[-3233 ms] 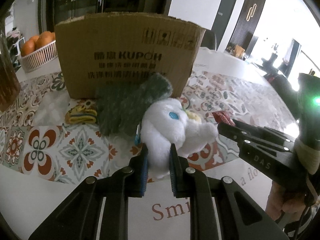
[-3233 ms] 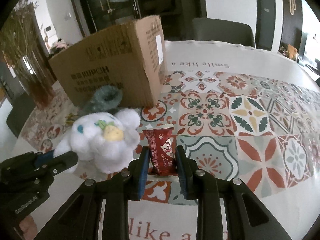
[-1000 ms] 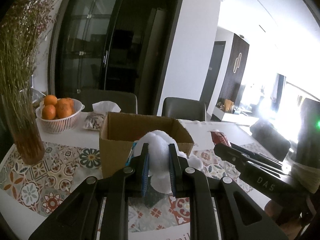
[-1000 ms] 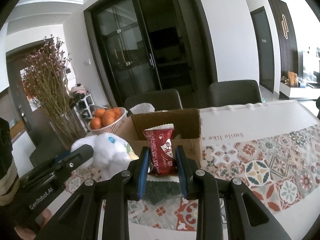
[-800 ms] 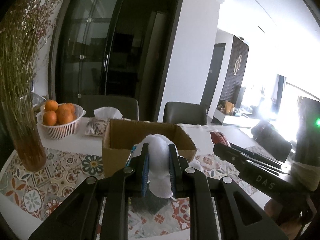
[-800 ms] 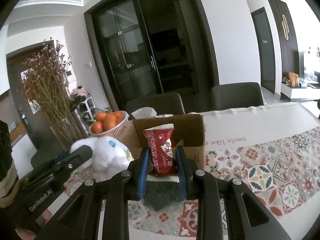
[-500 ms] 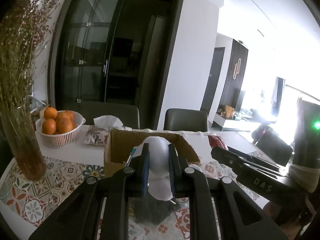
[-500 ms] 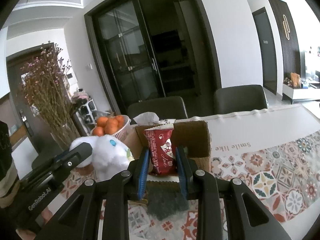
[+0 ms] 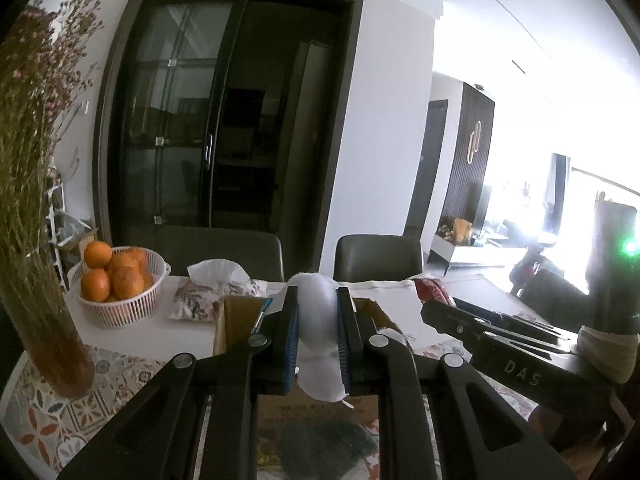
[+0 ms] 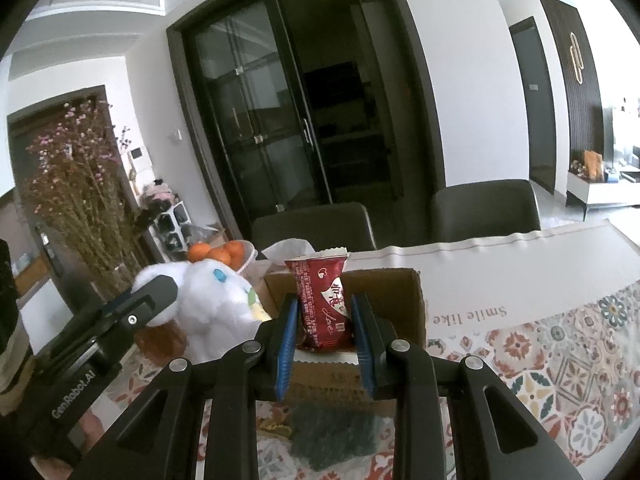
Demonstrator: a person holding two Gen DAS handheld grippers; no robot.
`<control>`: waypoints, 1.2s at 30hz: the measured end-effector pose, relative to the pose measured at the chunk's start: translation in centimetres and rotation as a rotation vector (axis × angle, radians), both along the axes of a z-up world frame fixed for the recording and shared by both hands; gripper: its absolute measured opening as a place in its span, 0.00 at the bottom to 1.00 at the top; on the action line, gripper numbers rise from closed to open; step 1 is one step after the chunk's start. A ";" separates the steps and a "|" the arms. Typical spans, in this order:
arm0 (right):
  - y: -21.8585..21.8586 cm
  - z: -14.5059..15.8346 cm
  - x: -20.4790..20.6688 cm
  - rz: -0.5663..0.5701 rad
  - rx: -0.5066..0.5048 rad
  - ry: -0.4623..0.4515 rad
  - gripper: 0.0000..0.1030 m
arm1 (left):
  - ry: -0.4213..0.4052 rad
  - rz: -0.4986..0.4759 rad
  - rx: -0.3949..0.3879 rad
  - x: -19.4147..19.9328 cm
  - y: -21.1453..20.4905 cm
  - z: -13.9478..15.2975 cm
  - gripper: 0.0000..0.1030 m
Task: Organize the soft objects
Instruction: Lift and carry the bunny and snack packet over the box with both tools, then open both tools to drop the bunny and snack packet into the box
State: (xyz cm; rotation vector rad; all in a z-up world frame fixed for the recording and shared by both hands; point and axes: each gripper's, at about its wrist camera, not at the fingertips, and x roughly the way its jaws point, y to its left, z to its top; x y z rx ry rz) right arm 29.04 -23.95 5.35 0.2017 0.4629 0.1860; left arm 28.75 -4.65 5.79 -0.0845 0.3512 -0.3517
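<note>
Compared with three seconds earlier, both claws had come up off the patterned worktop (image 10: pixel 568 352), each carrying its catch, and now stood before the open cardboard box (image 10: pixel 404 300) rather than low in front of its printed side.

The left claw (image 9: pixel 318 336) was clamped tight on the white plush toy (image 9: pixel 316 320), which bulged above and below its blue pads, the box just beyond its tips. The right claw (image 10: pixel 324 344) was pinched, narrowly apart, on the upright red snack packet (image 10: pixel 322 300), held in front of the box opening.

Well left of the left claw a vase of dried flowers (image 9: pixel 28 184) stood, then a white basket (image 9: pixel 124 304) holding oranges (image 9: pixel 112 276). The box interior was mostly hidden by the held things. A dark fuzzy item (image 10: pixel 332 436) lay on the worktop beneath the right claw.
</note>
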 end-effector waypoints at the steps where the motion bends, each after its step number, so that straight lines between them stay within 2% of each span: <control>1: 0.0 0.1 0.4 0.003 -0.001 0.006 0.27 | 0.000 0.003 0.007 0.4 -0.1 0.0 0.17; 11: 0.1 -0.6 4.6 0.013 -0.019 0.081 0.27 | 0.029 -0.005 0.044 4.1 -0.6 -0.3 0.17; 22: -0.2 -2.5 8.8 0.012 -0.053 0.181 0.27 | 0.125 -0.028 0.088 9.1 -1.8 -1.6 0.17; 29: -0.4 -4.2 11.3 0.004 -0.088 0.249 0.27 | 0.172 -0.019 0.156 11.3 -2.7 -3.3 0.17; 34: -0.6 -5.9 12.8 0.010 -0.090 0.311 0.28 | 0.250 -0.042 0.195 12.3 -3.1 -5.1 0.19; 36: -0.5 -6.3 13.1 0.011 -0.098 0.327 0.30 | 0.297 -0.055 0.216 12.8 -3.4 -6.0 0.23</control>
